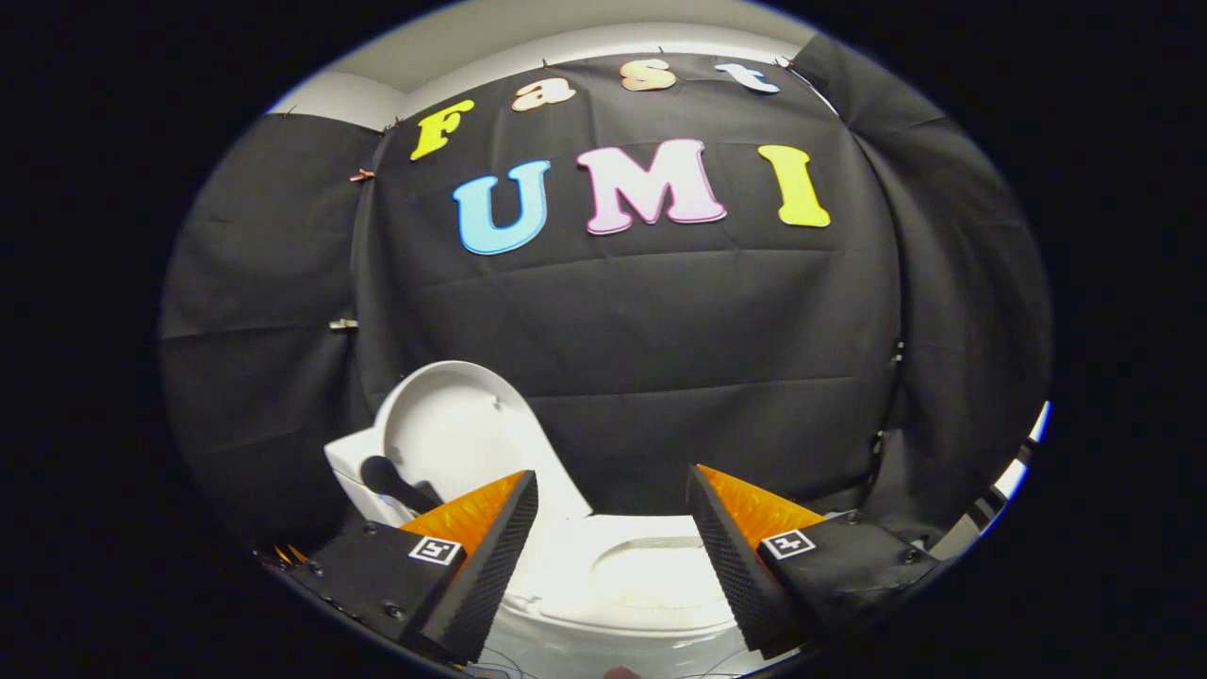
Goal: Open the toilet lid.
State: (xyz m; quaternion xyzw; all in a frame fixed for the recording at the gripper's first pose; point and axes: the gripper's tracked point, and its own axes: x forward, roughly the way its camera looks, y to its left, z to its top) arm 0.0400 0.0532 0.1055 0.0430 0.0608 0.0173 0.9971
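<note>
Gripper [611, 490]: fingers spread wide apart, holding nothing, angled down over the white toilet [622, 604], whose bowl sits between and just below them. Toilet lid [453, 434]: raised, standing upright beyond the left finger, tilted back toward the black cloth wall [660, 321]. A dark handle-like object [391, 481] shows beside the lid's base.

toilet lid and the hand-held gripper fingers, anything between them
Nothing: in the gripper view the raised toilet lid stands just beyond the open hand-held gripper, with the toilet seat showing below between the fingers.
</note>
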